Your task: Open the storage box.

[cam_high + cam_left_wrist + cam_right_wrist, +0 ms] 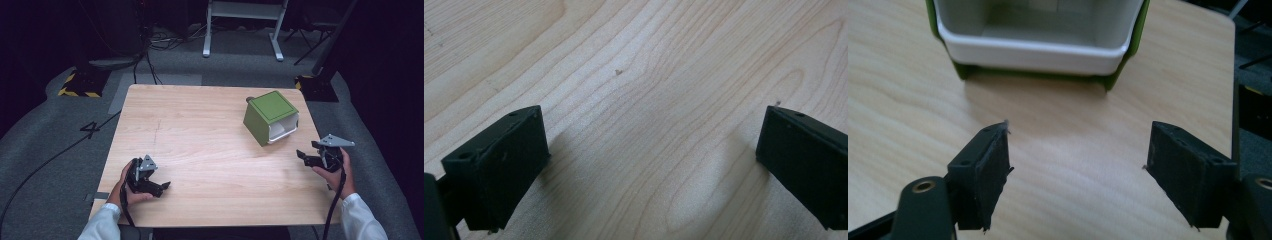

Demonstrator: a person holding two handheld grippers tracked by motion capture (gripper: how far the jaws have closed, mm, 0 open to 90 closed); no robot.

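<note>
**Both grippers wide and empty as the right one lines up on the green box**

Fingers of the right gripper (1078, 172) stand far apart with only bare wood between them, and they hold nothing. In the right gripper view they point straight at the open mouth of the green box (1040, 42), which lies on its side a little ahead, its white inner wall and white rim facing the jaws. The left gripper (649, 165) is likewise spread wide and empty over plain tabletop.

From the high view, the green box (270, 117) sits near the far right corner of the table (200, 135), turned at an angle to the edges, its open face towards the right edge. The right gripper (309, 156) hovers by the right edge, near the box but not touching it. The left gripper (159, 186) rests low by the near left corner, well apart from the box.

The step in hand looks like an approach by the right gripper to take the box. To do it well, the person would likely keep the jaws spread until one finger passes inside the mouth and the other outside a wall, then close on that single wall instead of trying to span the whole box, which appears wider than the gap. A level, slow entry should avoid nudging the rim and skidding the box towards the far edge. The left gripper could come across to steady the closed side if the box slides.
</note>
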